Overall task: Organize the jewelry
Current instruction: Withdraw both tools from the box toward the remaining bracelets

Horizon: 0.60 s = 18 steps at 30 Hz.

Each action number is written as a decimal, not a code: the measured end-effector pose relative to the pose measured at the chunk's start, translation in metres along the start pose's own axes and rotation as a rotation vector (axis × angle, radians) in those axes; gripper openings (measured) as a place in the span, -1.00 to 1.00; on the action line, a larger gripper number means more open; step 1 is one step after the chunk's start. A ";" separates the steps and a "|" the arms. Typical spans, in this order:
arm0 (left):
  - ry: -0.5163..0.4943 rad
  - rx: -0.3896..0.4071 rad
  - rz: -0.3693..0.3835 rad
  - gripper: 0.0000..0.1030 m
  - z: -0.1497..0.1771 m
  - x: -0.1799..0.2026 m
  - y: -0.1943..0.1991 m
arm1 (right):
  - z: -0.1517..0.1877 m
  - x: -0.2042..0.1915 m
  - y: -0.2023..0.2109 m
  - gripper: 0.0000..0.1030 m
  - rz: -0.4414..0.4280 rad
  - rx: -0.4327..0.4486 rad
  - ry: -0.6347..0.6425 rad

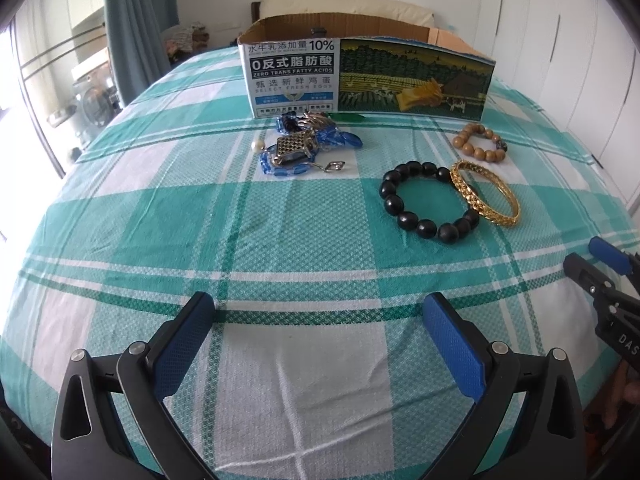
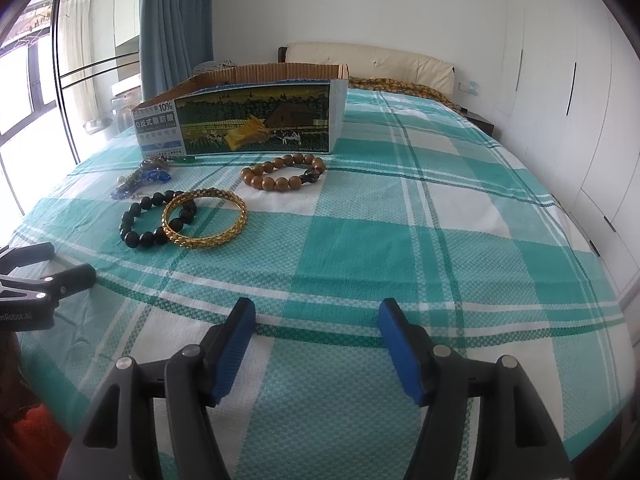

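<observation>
A: What does the left wrist view show?
B: The left gripper (image 1: 320, 312) hangs wide open and empty over the near edge of a teal-checked bed (image 1: 304, 220). Well beyond it lie a black bead bracelet (image 1: 430, 202) touching a gold bangle (image 1: 486, 194), a brown bead bracelet (image 1: 480, 143), and a blue tangle of jewelry (image 1: 300, 148) beside an open cardboard box (image 1: 368, 76).

A: And the right wrist view?
B: The right gripper (image 2: 318, 316) is also open, holding nothing, with the same pieces well ahead toward the bed's left side. White wardrobes (image 2: 560, 100) line the right wall.
</observation>
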State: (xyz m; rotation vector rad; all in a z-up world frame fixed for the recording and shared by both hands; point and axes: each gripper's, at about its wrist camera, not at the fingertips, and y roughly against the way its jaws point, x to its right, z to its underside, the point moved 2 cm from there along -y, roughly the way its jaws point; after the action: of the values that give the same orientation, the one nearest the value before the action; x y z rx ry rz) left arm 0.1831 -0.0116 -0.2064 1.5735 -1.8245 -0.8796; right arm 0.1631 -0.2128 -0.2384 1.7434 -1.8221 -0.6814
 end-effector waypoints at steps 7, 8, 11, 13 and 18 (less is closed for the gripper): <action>-0.013 -0.029 0.010 0.99 -0.002 0.000 -0.002 | -0.003 0.001 -0.002 0.28 0.001 -0.027 0.000; -0.015 -0.031 0.012 0.99 -0.002 0.000 -0.002 | -0.003 0.001 -0.001 0.28 -0.001 -0.027 0.001; -0.015 -0.030 0.017 0.99 -0.004 -0.002 -0.001 | -0.003 0.002 -0.001 0.28 -0.015 -0.036 0.003; 0.000 -0.019 0.023 0.99 -0.007 -0.006 0.001 | -0.005 0.005 0.000 0.28 -0.031 -0.050 -0.012; 0.048 -0.005 0.060 0.99 -0.022 -0.013 0.003 | -0.011 0.015 0.002 0.28 -0.053 -0.061 -0.065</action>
State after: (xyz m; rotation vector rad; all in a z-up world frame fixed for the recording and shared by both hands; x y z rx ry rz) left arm 0.2002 -0.0010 -0.1904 1.5161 -1.8245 -0.8122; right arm 0.1685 -0.2279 -0.2289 1.7538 -1.7846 -0.8146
